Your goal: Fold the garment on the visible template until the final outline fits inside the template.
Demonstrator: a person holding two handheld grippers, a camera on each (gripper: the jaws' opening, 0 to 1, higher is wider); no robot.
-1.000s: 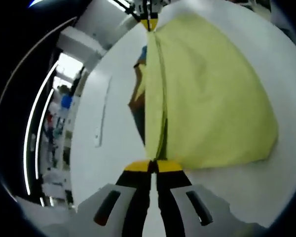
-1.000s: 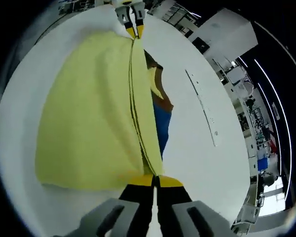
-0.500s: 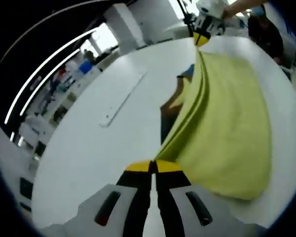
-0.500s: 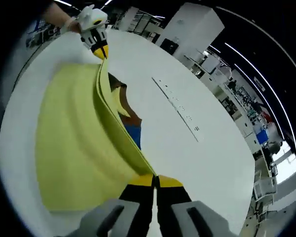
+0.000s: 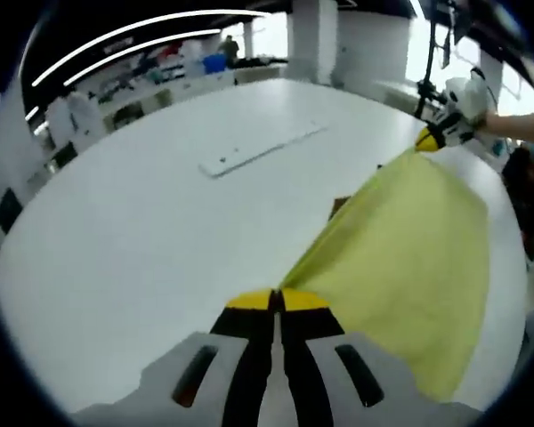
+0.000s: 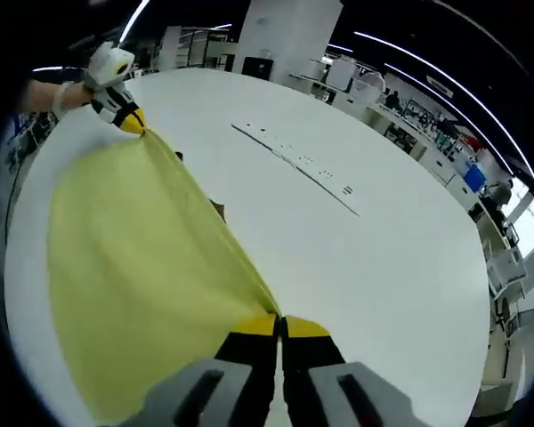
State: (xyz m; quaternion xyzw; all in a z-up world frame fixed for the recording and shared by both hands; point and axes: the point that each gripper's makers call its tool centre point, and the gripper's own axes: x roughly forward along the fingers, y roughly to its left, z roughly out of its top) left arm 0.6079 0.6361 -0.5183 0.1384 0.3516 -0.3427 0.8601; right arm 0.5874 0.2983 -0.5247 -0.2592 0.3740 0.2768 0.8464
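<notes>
Both grippers are clamped on the same top edge of the yellow garment (image 5: 409, 258), one at each end, so the cloth's long axis runs straight from jaw to jaw and the taut edge is the line that matters. Left gripper (image 5: 277, 301): jaws closed to nothing, yellow tips pinching the near corner of the fabric; in its view the edge runs away up and to the right to the right gripper (image 5: 430, 139), which shows there with its tips closed on the far corner. Right gripper (image 6: 279, 326): jaws likewise pressed together on its corner; the edge runs up and left from it to the left gripper (image 6: 130, 120), held by a hand. The cloth hangs as a sheet below that edge, lifted off the white table (image 5: 142, 231), lower part draping down toward the near table edge. A small brown and dark patch peeks from behind the fabric near mid-edge, probably the template (image 6: 217, 210), mostly hidden, so I can't tell how the garment lines up with it. A thin white strip (image 6: 294, 162) lies on the table well beyond the cloth. My read: mid-fold carry. Neither hand is nearer; both must travel together, square to the held edge, to lay it down flat over the template.
</notes>
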